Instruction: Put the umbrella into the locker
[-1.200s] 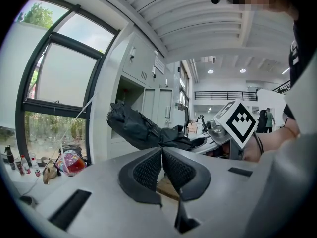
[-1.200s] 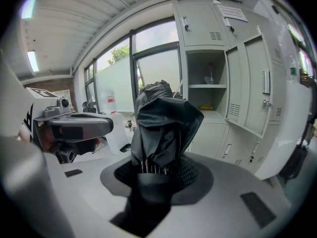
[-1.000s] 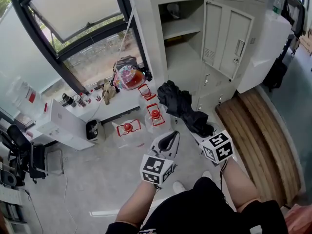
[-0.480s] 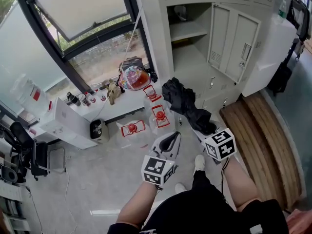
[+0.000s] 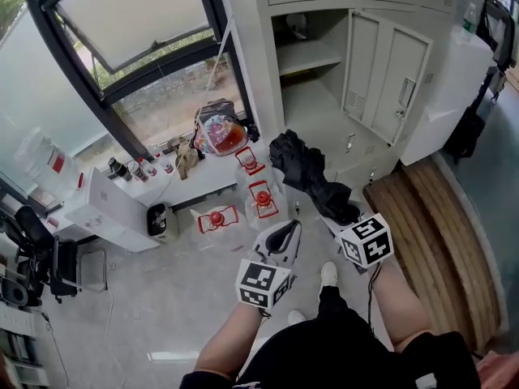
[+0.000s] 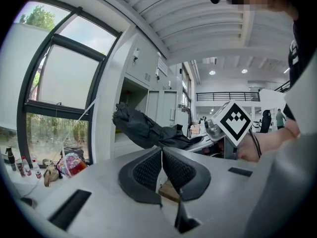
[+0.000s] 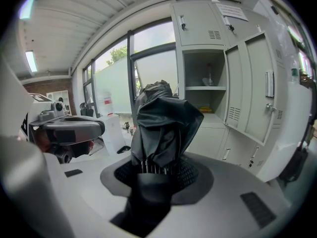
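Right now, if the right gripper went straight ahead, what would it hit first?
Probably the tall white metal locker, near the left edge of its open compartment. The right gripper is shut on the folded black fabric umbrella, which hides the exact spot.

Locker corner of a large open office or workshop hall

A bank of grey metal lockers (image 5: 388,71), one door open, stands beside tall dark-framed windows (image 5: 138,23); water jugs (image 5: 261,201) with red caps sit on the pale floor; a white bench (image 5: 199,177) carries small bottles (image 5: 134,168) and a colourful bag (image 5: 217,132); dark chairs (image 5: 58,266) stand at the left; the left gripper view shows a ribbed ceiling (image 6: 198,19) and a mezzanine railing (image 6: 228,96).
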